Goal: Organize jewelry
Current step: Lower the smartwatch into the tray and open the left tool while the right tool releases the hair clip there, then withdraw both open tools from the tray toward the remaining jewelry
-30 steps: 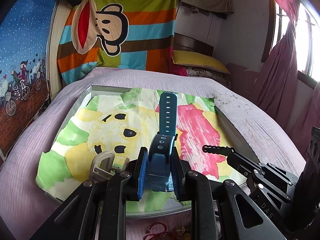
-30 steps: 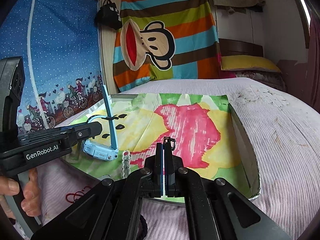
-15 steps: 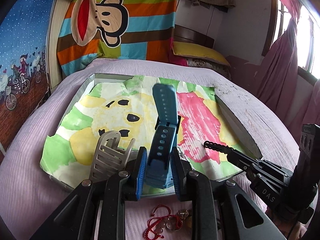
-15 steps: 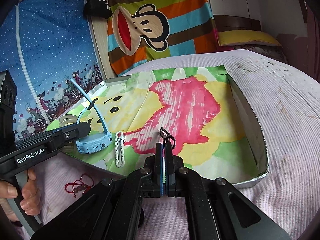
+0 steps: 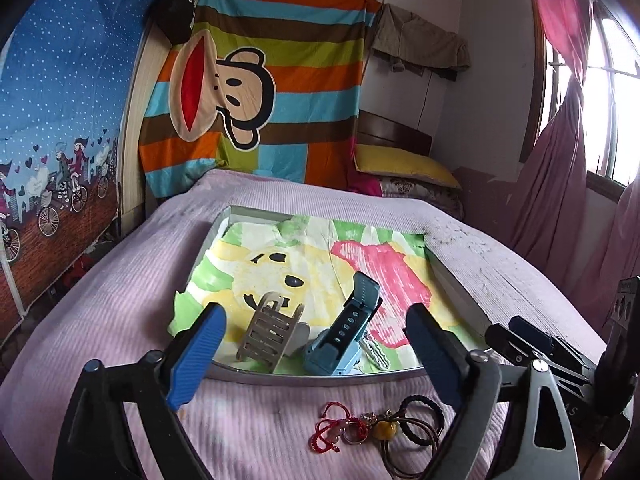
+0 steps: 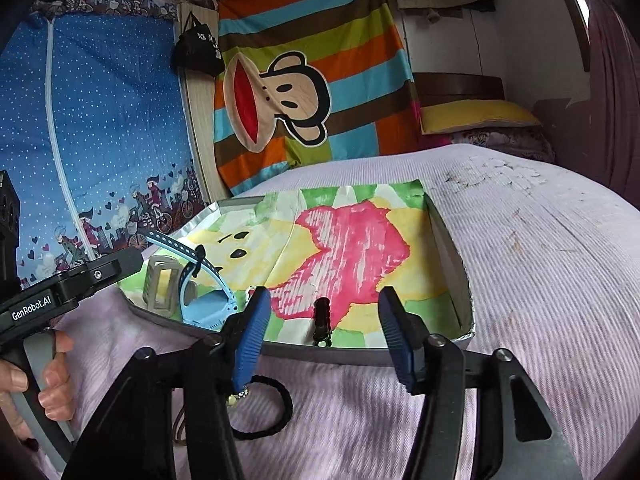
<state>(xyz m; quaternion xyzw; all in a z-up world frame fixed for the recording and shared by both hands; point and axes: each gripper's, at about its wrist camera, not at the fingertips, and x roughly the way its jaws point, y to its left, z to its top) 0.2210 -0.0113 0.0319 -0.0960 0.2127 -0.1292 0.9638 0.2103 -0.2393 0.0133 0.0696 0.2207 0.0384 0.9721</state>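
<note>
A shallow tray [image 5: 320, 378] lined with a colourful painted sheet lies on the bed. In it near the front edge sit a blue watch [image 5: 344, 340], a grey watch [image 5: 268, 332] and a white beaded bracelet [image 5: 376, 354]. My left gripper [image 5: 316, 352] is open and empty, pulled back before the tray. My right gripper [image 6: 324, 332] is open; a small black hair clip [image 6: 322, 320] lies in the tray between its fingers. The blue watch [image 6: 200, 292] and grey watch [image 6: 160, 288] also show in the right wrist view.
On the lilac bedspread before the tray lie a red string bracelet [image 5: 332, 432], a ring with an amber bead [image 5: 380, 430] and black and brown hair ties [image 5: 420, 424]. A black hair tie [image 6: 264, 408] lies under the right gripper. The person's hand [image 6: 40, 380] holds the left gripper's handle.
Both grippers opened and drew back. The left let go of the blue watch and the right let go of the black clip; both now rest in the tray.
</note>
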